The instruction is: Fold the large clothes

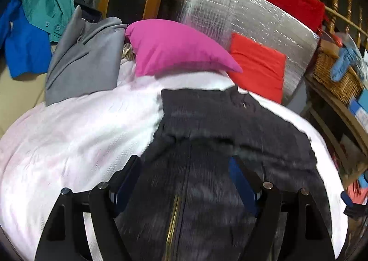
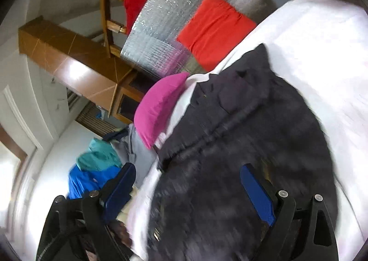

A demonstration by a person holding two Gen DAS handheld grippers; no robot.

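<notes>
A dark navy zip-up garment (image 1: pixel 230 123) lies spread on the white bed sheet (image 1: pixel 80 127), its brass zipper (image 1: pixel 173 219) running toward me. My left gripper (image 1: pixel 184 164) is open just above it, fingers wide on either side of the zipper line, holding nothing. In the right wrist view the same garment (image 2: pixel 241 146) lies on the sheet (image 2: pixel 322 58). My right gripper (image 2: pixel 187 173) is open above its near edge, empty. The right gripper shows in the left wrist view at the far right edge (image 1: pixel 352 205).
A pink pillow (image 1: pixel 174 47) and a red pillow (image 1: pixel 257 65) lean on a silver foil panel (image 1: pixel 241 12) at the head of the bed. Grey (image 1: pixel 85 63), teal (image 1: pixel 46 5) and blue (image 1: pixel 20 40) clothes pile at the left. A wicker basket (image 1: pixel 333 74) stands right.
</notes>
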